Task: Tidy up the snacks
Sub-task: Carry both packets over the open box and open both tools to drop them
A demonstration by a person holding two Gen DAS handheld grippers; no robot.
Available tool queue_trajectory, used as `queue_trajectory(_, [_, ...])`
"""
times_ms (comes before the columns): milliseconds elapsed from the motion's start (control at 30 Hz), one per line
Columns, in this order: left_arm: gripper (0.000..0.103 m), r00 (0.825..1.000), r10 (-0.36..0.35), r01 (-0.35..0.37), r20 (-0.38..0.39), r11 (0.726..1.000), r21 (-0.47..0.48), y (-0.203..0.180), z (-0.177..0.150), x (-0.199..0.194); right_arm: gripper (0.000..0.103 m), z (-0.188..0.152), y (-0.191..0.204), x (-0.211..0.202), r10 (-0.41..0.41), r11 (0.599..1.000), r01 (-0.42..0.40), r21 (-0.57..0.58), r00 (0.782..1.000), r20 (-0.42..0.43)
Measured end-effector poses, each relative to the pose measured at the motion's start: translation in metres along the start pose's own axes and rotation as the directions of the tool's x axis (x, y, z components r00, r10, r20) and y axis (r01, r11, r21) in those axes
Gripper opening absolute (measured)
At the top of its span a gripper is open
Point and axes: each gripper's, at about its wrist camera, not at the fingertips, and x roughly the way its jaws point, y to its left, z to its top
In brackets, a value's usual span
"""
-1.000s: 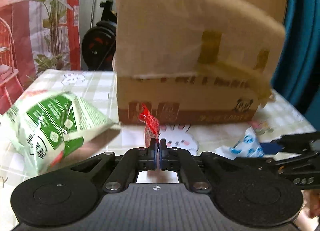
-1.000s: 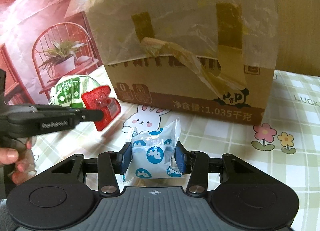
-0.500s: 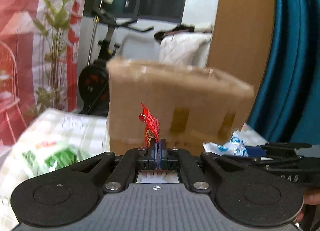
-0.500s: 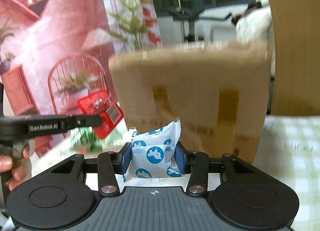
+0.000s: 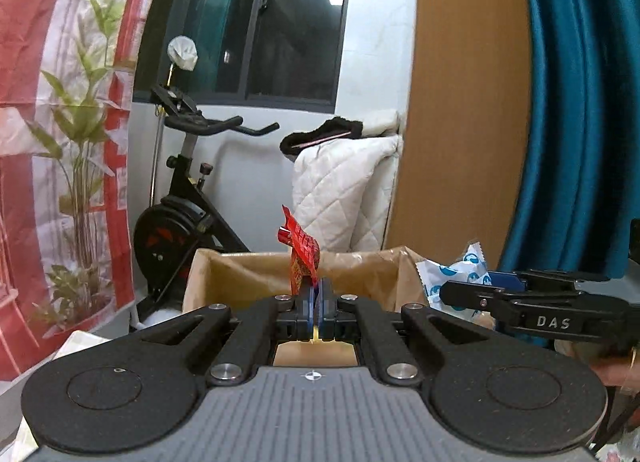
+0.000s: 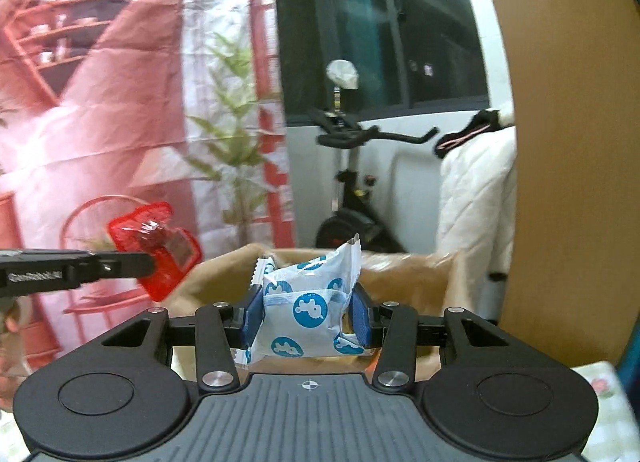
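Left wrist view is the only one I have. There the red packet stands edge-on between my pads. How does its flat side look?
Observer: In the right wrist view the red snack packet shows its broad face: glossy red, with a dark label patch at the lower right.
Operator: Does the right gripper hold its packet well?
Observer: The right gripper clamps the white snack packet by both sides, one blue pad on each.
Operator: Is that packet at the box?
Observer: The open cardboard box lies just beyond and below it; if it is exactly over the opening, I cannot tell.
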Motion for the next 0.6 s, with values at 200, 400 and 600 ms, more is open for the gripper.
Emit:
queue_trajectory(200, [0.003, 0.998, 0.030, -0.028, -0.063, 0.999, 0.024, -0.002, 0.019, 0.051, 0.042, 0.002, -0.021, 0.049, -0.074, 0.996, 0.077, 0.042, 0.995, -0.073])
queue_trajectory(400, [0.038, 0.987, 0.036, -0.025, -0.154, 0.997, 0.073, -0.002, 0.016, 0.076, 0.053, -0.012, -0.014, 0.064, -0.091, 0.995, 0.096, 0.037, 0.990, -0.109])
queue_trajectory(600, [0.058, 0.983, 0.058, -0.052, -0.174, 0.998, 0.038, 0.012, 0.004, 0.045, 0.054, -0.015, -0.015, 0.032, -0.032, 0.998, 0.038, 0.054, 0.995, -0.099])
